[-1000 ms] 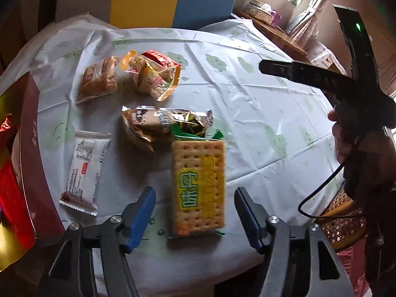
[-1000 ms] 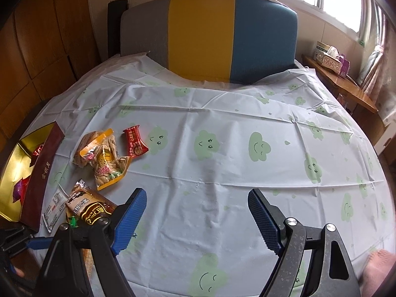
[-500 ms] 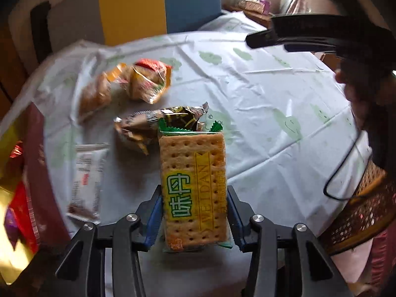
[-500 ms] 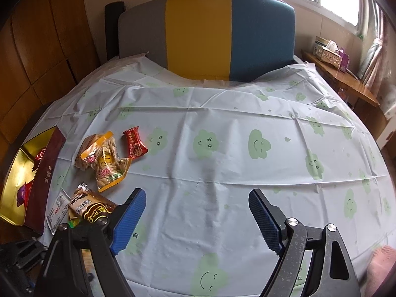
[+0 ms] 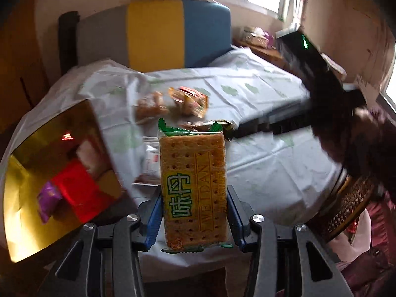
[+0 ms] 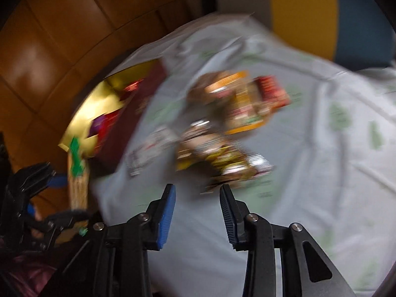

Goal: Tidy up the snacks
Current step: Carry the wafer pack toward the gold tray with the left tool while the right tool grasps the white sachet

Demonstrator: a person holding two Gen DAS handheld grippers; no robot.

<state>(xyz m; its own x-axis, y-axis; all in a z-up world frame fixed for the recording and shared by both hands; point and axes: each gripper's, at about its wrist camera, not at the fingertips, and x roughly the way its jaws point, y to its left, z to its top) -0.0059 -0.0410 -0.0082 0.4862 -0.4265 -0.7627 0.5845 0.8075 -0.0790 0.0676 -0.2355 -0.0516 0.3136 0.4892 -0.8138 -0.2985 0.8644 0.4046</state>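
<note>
White cloth printed with green clouds covers the round bench, and a grey, yellow and blue chair back stands behind it under a bright window. Lifted clear of that cloth, the cracker pack with its green wrapper ends sits upright between the blue pads of the left gripper, which is clenched on its 2 long sides. Just to the left of it lies the gold box, its dark red wall toward the bench middle, with a red packet and a purple one inside. Beyond the crackers a white sachet lies flat, then a brown wrapped snack, and farther off a cluster of orange and red packets. The right gripper hangs over the cloth just short of the brown snack; its jaws have just been closing, yet a clear gap remains between the pads and nothing is in them. That view is heavily blurred.
</note>
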